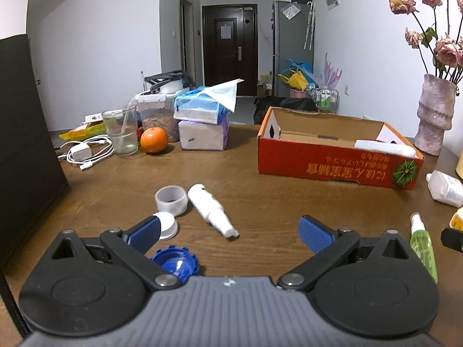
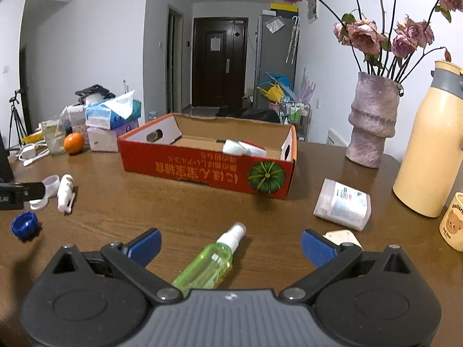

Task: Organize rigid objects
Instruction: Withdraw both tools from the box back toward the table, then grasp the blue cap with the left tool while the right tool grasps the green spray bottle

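**Both grippers held wide over loose items short of the box**

The red cardboard box (image 2: 208,170) is taken as the landmark; it stands open on the brown table (image 2: 144,202), and white items are seen lying inside it at its right end.

The left gripper (image 1: 230,231) is held with its jaws spread wide and nothing between the pads. A white spray bottle (image 1: 211,209) is laid on its side in front of the box and to its left, its nozzle end reaching into the gap between the jaws, nearer the left finger. A roll of clear tape (image 1: 171,199) is set just beside that bottle, farther left of the box. A white cap (image 1: 167,224) is partly hidden behind the left fingertip, and a blue cap (image 1: 175,264) is seen lower still, under the left finger's arm.

The right gripper (image 2: 230,244) is likewise released, with jaws wide apart. A green spray bottle (image 2: 211,261) is laid flat in front of the box, squarely between the jaws, its white nozzle pointed toward the box; neither pad is touching it. A white plastic bottle (image 2: 343,204) is laid on its side just past the box's right front corner.
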{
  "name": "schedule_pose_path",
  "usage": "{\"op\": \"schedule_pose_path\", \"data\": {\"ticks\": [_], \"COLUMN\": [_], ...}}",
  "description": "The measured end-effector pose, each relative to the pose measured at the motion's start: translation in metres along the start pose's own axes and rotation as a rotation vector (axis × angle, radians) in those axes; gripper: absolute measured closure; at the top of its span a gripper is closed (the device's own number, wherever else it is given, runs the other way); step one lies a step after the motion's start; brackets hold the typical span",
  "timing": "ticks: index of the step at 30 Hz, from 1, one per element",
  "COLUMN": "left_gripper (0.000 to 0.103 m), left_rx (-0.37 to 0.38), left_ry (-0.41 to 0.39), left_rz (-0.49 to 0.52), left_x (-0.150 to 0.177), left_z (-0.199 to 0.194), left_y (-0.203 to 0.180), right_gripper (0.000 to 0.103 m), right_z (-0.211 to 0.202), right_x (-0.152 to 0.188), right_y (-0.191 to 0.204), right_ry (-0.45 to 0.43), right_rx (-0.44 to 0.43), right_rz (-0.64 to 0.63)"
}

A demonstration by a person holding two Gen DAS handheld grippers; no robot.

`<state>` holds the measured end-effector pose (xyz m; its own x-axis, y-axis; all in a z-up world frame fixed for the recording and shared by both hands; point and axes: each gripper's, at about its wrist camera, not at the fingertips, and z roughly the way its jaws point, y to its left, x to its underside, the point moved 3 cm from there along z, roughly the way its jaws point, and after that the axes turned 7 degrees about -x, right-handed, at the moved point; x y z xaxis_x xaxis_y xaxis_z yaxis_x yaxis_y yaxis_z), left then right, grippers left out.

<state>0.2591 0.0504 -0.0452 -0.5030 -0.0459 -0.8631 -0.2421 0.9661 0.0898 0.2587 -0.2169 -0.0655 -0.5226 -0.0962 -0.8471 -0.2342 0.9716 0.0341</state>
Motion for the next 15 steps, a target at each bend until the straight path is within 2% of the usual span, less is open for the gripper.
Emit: {"op": "schedule_pose_path", "data": {"ticks": [11,15], "left_gripper": [0.000,0.000], "left_rx": [-0.025,-0.035], "left_ry": [0.045,0.060], "left_rz": [0.013,0.009], "left_x": [0.018,0.022], "left_z": [0.003,0.008], "left_y": [0.016,0.020], "right_gripper": [0.001,0.007], "right_z": [0.013,0.029], "right_x": [0.008,0.014], "right_y": [0.000,0.003], "right_ry": [0.058,0.108], "right_rx": [0.000,-0.003], "right_rz": [0.000,0.008]}}
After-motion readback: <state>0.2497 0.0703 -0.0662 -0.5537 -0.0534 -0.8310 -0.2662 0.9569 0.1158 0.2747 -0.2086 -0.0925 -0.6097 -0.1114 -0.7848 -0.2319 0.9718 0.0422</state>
